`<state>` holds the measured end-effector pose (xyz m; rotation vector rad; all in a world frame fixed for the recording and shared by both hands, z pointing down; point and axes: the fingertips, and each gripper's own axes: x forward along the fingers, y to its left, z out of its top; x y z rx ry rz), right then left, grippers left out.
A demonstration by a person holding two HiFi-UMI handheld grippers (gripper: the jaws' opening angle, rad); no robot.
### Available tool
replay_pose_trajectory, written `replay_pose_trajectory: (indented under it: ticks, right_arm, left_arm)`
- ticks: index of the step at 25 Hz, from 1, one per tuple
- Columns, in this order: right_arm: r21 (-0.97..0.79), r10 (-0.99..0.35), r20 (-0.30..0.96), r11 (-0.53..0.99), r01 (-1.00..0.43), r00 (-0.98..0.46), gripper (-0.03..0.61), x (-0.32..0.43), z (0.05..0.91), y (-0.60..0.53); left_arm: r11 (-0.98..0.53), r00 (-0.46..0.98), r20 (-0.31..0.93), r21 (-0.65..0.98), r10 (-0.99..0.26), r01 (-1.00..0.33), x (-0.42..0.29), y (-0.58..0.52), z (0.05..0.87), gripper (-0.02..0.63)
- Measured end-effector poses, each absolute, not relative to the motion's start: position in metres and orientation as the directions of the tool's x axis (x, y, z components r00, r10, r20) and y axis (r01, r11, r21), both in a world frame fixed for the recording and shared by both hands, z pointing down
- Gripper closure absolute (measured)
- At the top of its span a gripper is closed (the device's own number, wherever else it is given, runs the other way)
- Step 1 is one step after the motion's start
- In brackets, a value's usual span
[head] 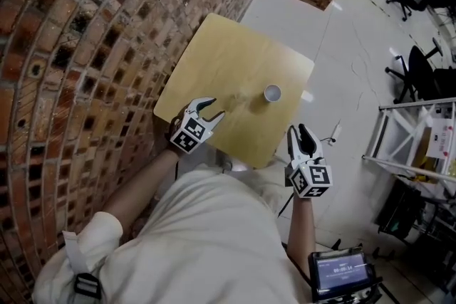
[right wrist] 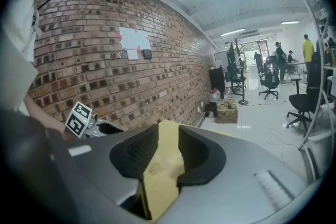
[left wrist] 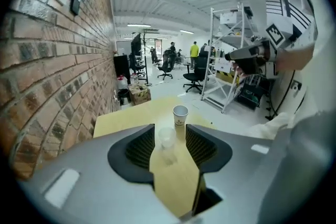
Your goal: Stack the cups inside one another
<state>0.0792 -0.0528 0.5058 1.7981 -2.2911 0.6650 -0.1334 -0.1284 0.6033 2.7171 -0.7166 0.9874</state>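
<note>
A white paper cup (head: 272, 93) stands upright on the square yellow table (head: 228, 53), right of its middle. In the left gripper view the same paper cup (left wrist: 180, 114) is beyond a clear plastic cup (left wrist: 167, 139). That clear cup stands upright on the table between the tips of my left gripper (left wrist: 169, 127), whose pads do not touch it. In the head view my left gripper (head: 214, 108) is open over the table's near left part. My right gripper (head: 299, 129) hangs off the table's near right edge, open and empty, also seen in its own view (right wrist: 168, 131).
A brick wall (head: 78, 46) runs close along the table's left side. A white shelving rack (head: 413, 132) and office chairs (head: 420, 71) stand to the right on the pale floor. A small screen device (head: 340, 273) sits at the lower right.
</note>
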Motion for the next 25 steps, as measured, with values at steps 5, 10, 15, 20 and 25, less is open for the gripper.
replay_pose_trajectory:
  ticks: [5,10,15,20,25]
  right_arm:
    - [-0.255,-0.878,0.399,0.171,-0.952,-0.265,0.466,0.083,0.51,-0.051]
    - [-0.241,-0.87,0.406,0.195,-0.951,-0.281,0.466,0.077,0.509,-0.055]
    - [-0.241,-0.861,0.412,0.213,-0.947,-0.299,0.466,0.076,0.51,-0.061]
    - [-0.251,-0.856,0.421,0.208,-0.945,-0.3,0.466,0.081,0.516,-0.066]
    - [-0.251,-0.855,0.428,0.2,-0.947,-0.294,0.466,0.091,0.518,-0.069]
  left_arm:
    - [-0.926,0.634,0.695,-0.129,-0.339,-0.354,-0.097,-0.141,0.644,0.41]
    - [-0.951,0.574,0.769,-0.141,-0.28,-0.275,-0.074,-0.148,0.695,0.41]
    - [-0.97,0.509,0.829,-0.158,-0.232,-0.185,-0.056,-0.147,0.735,0.435]
    - [-0.978,0.446,0.871,-0.181,-0.208,-0.103,-0.047,-0.15,0.765,0.444]
    - [-0.98,0.391,0.899,-0.187,-0.2,-0.072,-0.046,-0.155,0.785,0.453]
